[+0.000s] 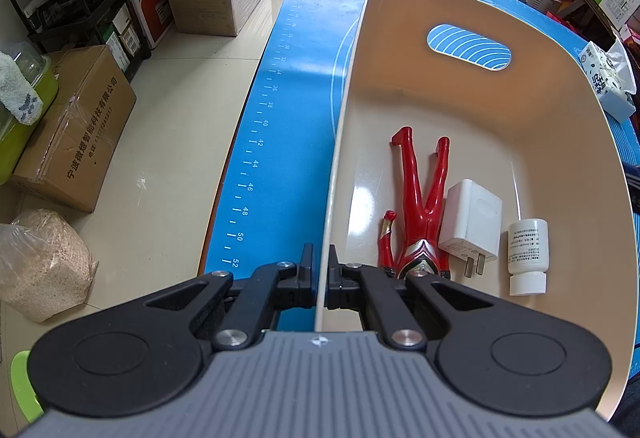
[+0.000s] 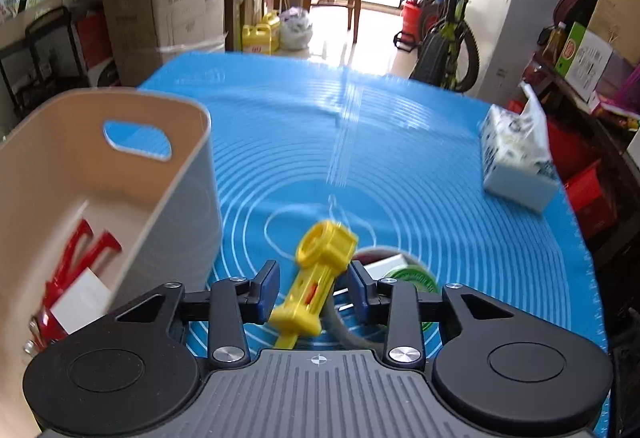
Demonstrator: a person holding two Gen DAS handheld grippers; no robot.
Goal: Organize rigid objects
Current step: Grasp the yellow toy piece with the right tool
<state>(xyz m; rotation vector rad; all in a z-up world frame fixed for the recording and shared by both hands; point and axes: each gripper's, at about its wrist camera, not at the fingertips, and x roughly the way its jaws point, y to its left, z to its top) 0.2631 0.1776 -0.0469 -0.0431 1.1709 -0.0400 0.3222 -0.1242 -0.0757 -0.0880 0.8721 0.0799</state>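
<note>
Left gripper (image 1: 319, 270) pinches the beige bin (image 1: 560, 142) rim; right gripper (image 2: 312, 292) jaws spread around a yellow toy (image 2: 316, 270)

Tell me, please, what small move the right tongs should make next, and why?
Probably close the right tongs on the yellow toy: it lies between the pads with gaps either side, not yet gripped, while the left tongs clamp the wall of the beige bin.
</note>
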